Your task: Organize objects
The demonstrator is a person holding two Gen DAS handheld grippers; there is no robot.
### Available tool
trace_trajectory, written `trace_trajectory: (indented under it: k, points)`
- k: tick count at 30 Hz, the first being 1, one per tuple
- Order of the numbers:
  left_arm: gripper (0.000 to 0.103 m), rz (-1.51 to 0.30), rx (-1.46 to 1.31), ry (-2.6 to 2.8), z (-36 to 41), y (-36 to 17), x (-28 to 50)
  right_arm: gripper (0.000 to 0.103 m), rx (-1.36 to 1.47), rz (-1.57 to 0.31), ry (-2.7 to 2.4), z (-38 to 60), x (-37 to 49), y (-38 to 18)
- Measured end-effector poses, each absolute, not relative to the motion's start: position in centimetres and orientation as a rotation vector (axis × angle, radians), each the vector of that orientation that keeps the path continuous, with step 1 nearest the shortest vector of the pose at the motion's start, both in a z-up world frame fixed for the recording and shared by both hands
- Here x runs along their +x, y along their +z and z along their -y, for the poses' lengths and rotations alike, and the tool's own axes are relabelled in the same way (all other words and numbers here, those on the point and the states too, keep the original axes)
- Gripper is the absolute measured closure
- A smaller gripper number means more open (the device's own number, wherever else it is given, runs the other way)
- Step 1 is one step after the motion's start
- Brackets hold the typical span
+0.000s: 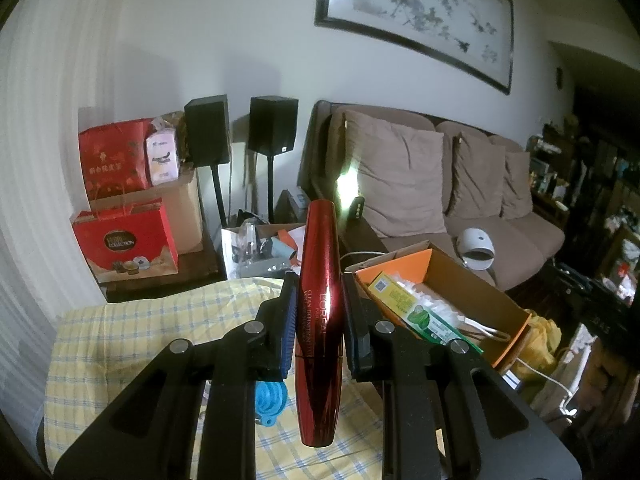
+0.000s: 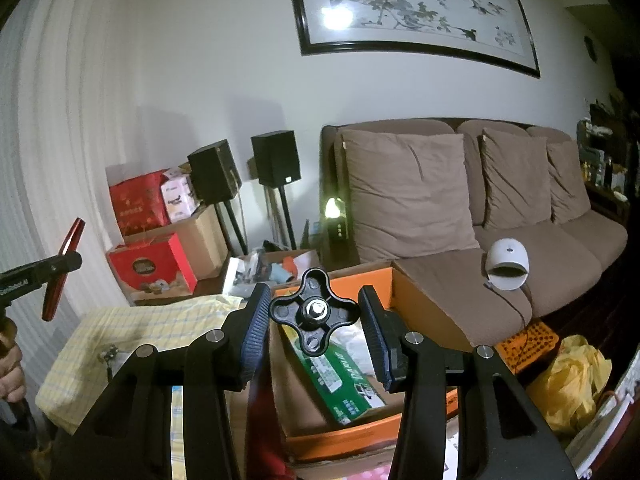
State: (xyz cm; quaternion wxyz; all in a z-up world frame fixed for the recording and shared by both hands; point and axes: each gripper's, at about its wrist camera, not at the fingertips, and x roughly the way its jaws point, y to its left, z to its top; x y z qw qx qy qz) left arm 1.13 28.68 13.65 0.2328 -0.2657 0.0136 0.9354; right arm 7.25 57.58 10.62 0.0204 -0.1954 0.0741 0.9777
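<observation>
In the left wrist view a glossy red mascara tube point(image 1: 320, 248) stands upright, with my left gripper point(image 1: 319, 284) shut on its middle above the yellow checked cloth point(image 1: 160, 328). A blue ring-shaped item point(image 1: 272, 398) lies on the cloth under the fingers. To the right sits an orange-lined cardboard box point(image 1: 516, 316) containing a green toothpaste carton point(image 1: 424, 320). In the right wrist view my right gripper point(image 2: 314, 296) is shut on a black four-lobed knob point(image 2: 314, 312) with a bolt at its centre, held over the same box point(image 2: 360, 432) and carton point(image 2: 344, 376). The red tube point(image 2: 64, 264) shows far left.
A brown sofa point(image 2: 560, 248) with cushions holds a white dome device point(image 2: 508, 264). Red gift bags point(image 1: 128, 240), two black speakers point(image 1: 272, 124) and a small box of clutter point(image 1: 260, 248) stand behind the table. A yellow plastic bag point(image 2: 572, 380) lies right. A hand point(image 2: 10, 368) is at the left edge.
</observation>
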Motion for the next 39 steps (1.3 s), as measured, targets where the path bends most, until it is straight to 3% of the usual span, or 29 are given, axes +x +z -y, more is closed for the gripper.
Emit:
trace_trajectory:
  k: [39]
  points:
    - [0.084, -0.054, -0.725, 2.489, -32.6, 12.9, 2.4, 0.057, -0.583, -0.283, 2.891, -62.3, 8.8, 10.4]
